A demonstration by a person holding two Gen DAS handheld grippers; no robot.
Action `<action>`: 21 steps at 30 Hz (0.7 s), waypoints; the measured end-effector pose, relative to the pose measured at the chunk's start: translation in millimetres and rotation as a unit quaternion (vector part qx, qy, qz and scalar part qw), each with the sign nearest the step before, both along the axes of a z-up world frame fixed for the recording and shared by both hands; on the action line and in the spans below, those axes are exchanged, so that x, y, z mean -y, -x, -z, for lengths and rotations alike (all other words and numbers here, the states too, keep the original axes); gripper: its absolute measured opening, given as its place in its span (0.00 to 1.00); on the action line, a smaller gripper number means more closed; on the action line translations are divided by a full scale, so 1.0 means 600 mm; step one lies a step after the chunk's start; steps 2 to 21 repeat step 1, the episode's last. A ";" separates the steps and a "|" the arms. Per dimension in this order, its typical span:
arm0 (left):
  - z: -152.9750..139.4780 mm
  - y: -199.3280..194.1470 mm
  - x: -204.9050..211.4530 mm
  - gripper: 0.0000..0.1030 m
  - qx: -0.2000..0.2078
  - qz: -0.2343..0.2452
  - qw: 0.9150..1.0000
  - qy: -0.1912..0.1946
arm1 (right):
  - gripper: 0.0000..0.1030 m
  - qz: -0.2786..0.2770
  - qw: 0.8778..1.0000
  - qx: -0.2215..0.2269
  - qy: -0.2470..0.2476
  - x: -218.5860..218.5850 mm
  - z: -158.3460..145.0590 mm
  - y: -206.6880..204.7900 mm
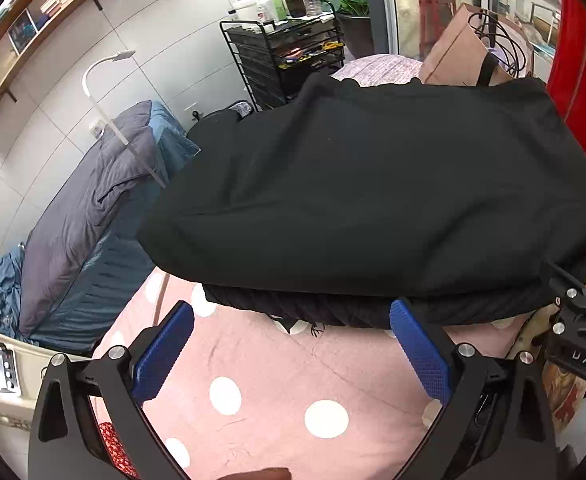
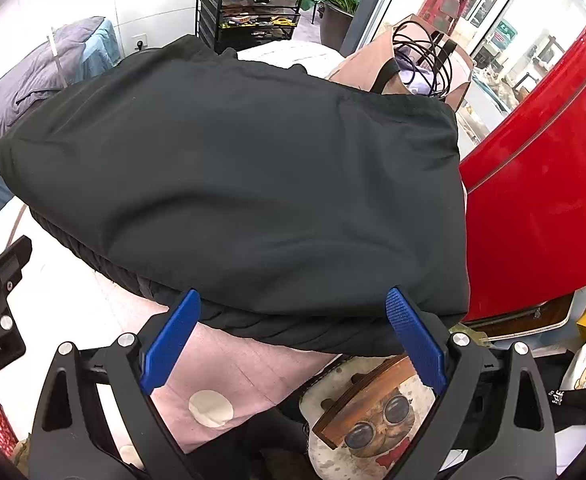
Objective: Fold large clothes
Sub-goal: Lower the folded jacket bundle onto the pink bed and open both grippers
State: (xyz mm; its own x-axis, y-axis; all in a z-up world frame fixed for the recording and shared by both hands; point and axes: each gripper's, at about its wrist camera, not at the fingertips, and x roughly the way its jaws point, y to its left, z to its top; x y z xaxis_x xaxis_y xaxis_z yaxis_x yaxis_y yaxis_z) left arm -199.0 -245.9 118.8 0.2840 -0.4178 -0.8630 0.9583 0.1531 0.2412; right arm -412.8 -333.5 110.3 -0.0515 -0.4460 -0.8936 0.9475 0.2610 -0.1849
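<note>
A large black garment [image 1: 365, 192] lies folded in a thick stack on a pink sheet with white dots [image 1: 277, 392]. A ribbed dark layer [image 1: 325, 312] shows under its near edge. My left gripper [image 1: 293, 316] is open and empty, its blue fingertips just in front of the near edge. In the right wrist view the same black garment [image 2: 237, 184] fills the middle. My right gripper [image 2: 295, 308] is open and empty, its fingertips at the near edge of the stack. The other gripper's body shows at the right edge of the left wrist view [image 1: 581, 320].
A blue-grey quilt [image 1: 93, 220] lies left of the sheet. A black wire cart [image 1: 289, 56] with bottles stands behind. A brown paper bag with cables [image 2: 417, 64] and a red cabinet [image 2: 533, 184] stand right. A cat-print cushion [image 2: 373, 420] lies under my right gripper.
</note>
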 end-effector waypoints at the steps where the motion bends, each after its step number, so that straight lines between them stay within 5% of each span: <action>1: 0.000 -0.001 0.000 0.94 0.000 0.001 1.000 0.000 | 0.90 0.000 1.000 0.000 0.000 0.000 0.000 0.000; 21: 0.000 -0.001 0.000 0.94 0.000 0.001 1.000 0.000 | 0.90 0.000 1.000 0.000 0.000 0.000 0.000 0.000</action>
